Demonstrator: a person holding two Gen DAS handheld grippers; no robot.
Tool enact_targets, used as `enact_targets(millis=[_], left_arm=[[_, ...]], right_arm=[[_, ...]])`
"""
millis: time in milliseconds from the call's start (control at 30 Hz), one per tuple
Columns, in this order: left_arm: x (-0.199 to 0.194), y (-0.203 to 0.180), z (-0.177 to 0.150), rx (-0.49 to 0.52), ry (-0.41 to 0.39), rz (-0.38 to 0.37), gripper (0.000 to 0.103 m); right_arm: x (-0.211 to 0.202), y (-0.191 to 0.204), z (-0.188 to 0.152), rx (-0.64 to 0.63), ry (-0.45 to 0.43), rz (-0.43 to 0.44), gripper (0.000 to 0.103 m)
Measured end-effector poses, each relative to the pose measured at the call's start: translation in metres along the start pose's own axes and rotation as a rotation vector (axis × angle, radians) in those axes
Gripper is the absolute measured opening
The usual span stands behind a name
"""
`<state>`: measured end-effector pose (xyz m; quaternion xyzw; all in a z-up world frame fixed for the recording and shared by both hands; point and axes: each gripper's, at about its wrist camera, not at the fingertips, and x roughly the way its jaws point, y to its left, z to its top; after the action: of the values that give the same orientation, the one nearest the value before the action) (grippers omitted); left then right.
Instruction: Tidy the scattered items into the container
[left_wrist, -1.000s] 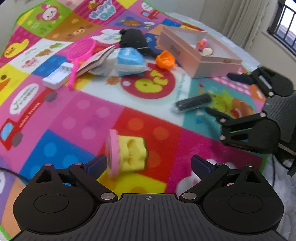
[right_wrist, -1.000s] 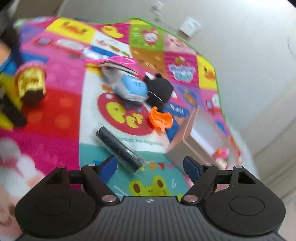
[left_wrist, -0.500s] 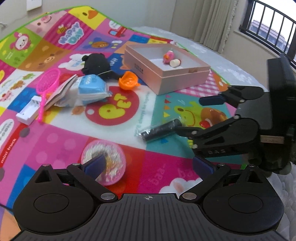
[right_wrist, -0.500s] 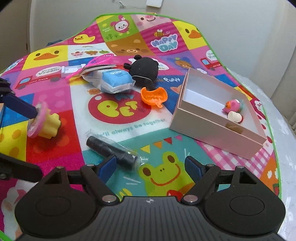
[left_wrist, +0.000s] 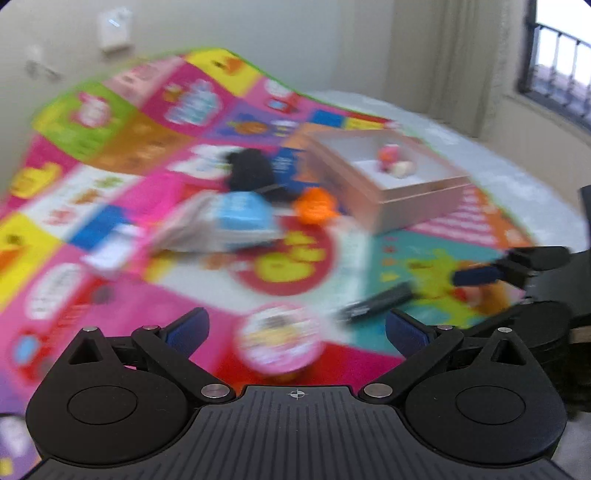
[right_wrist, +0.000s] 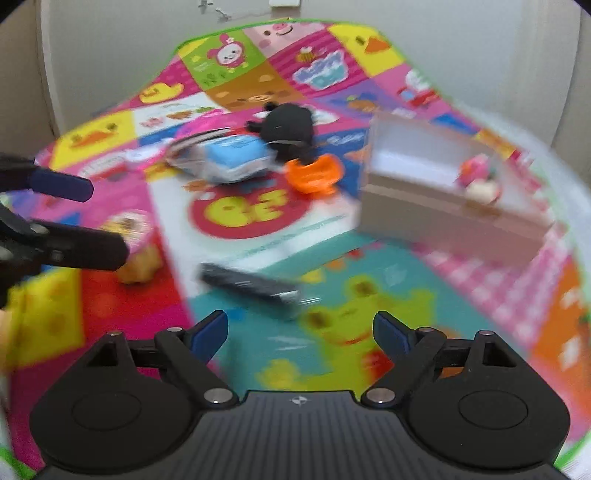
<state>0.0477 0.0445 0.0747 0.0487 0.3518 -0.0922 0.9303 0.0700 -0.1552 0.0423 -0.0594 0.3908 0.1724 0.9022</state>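
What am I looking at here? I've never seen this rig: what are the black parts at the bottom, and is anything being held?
No robot: a person carries one hand-held gripper in each hand, each with a fisheye camera looking along its two blue-padded fingers. One picture is from the left hand-held gripper, the other from the right hand-held gripper. Both are open and hold nothing. Both pictures are motion-blurred. On the colourful play mat lie a pink-topped toy, a black tube, an orange piece, a black plush and a blue packet. The pink box already contains two small toys.
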Motion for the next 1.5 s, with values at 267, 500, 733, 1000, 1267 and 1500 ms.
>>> enact_targets(millis=[267,500,733,1000,1267,1500], left_arm=[[-0.020,0.047,-0.008,-0.143,0.055,0.141,0.103],[-0.022,0.055,-0.024,-0.149,0.107,0.122,0.103],[0.012,0.010,-0.010,-0.043,0.109,0.038,0.103],[0.056,-0.019,-0.001,0.000,0.128,0.073,0.103],[0.059,-0.028,-0.001,0.089,0.095,0.088,0.103],[0.062,-0.025,0.000,0.103,0.114,0.096,0.071]], right_arm=[[0.032,0.034,0.011,0.104,0.002,-0.089,0.089],[0.034,0.037,0.015,0.047,-0.034,-0.122,0.081],[-0.013,0.021,-0.003,-0.018,-0.115,-0.134,0.080],[-0.040,0.004,-0.040,-0.009,-0.070,-0.120,0.080],[-0.040,0.009,-0.046,-0.059,-0.077,-0.101,0.081],[-0.038,0.013,-0.044,-0.075,-0.081,-0.080,0.080]])
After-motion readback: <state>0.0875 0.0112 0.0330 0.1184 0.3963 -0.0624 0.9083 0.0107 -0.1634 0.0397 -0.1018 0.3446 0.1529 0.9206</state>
